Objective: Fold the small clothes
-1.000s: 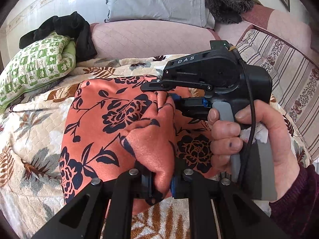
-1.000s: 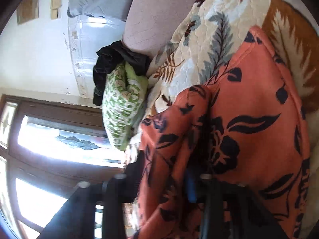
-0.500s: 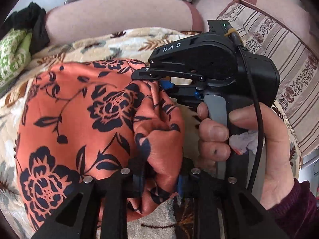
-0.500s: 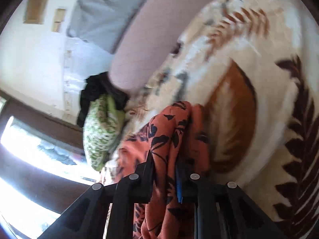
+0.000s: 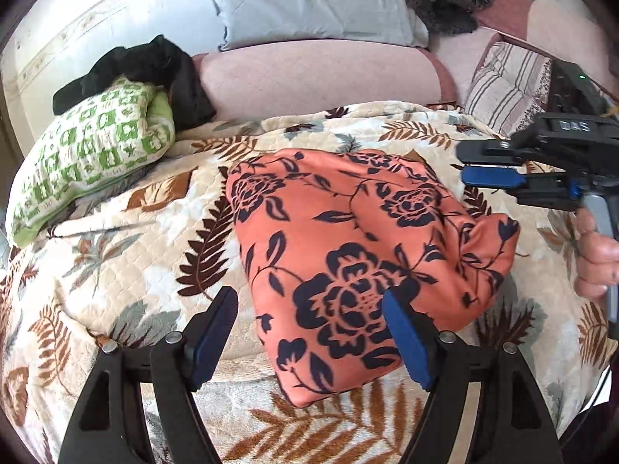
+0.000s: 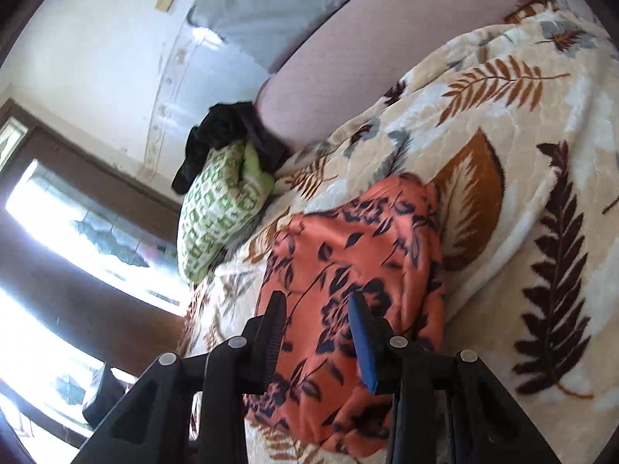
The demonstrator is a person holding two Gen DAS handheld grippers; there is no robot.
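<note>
While both hand-held grippers gape wide and empty, the folded orange floral garment [image 5: 359, 247] lies lengthwise toward the pillows [image 5: 309, 0].

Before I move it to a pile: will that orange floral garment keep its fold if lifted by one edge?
Probably not. The orange floral garment looks soft and floppy: its right corner bunches into loose wrinkles. Pinched at one edge, it would likely drape open. It seems light and slightly slick, so supporting it from both sides looks safer.
</note>
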